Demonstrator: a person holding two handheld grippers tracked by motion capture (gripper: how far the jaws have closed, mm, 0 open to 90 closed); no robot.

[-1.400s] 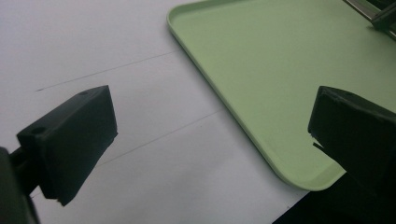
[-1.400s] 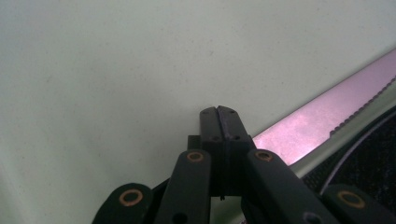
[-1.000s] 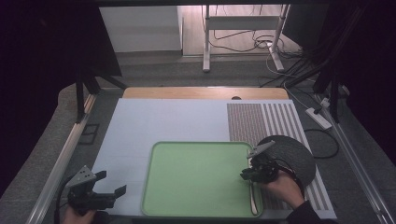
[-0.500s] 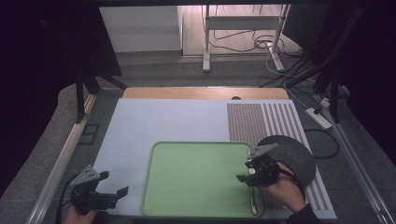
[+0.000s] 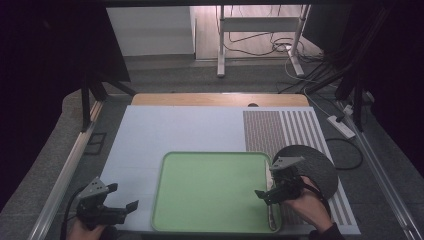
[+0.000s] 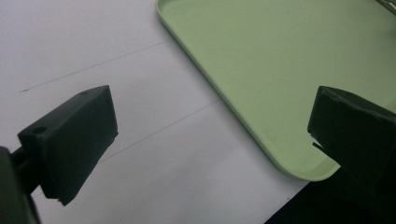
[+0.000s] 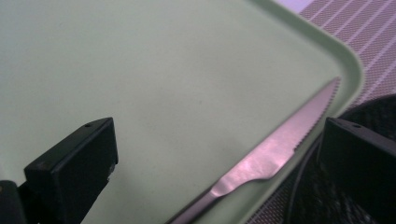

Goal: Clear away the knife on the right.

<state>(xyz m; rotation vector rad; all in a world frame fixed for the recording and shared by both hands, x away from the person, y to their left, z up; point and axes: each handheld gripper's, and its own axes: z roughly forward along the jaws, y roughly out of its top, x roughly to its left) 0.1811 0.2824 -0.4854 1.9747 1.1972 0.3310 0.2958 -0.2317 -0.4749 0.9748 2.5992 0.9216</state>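
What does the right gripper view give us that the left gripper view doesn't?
Right gripper view: a serrated knife lying along the tray's edge between the right gripper's open jaws, which have just been opening, plus a dark round mat and striped placemat.
Left gripper view: the white table surface with thin lines, a tray corner, and the left gripper open over it.
Both: the green tray.

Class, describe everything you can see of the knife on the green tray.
The knife is shiny, silver-coloured metal by its look, with a serrated blade narrowing to a slim handle. It lies flat along the right rim of the green tray, its tip near the tray's rounded corner. The right gripper hovers over it, jaws just opened, pads clear of it. Nothing else touches it.
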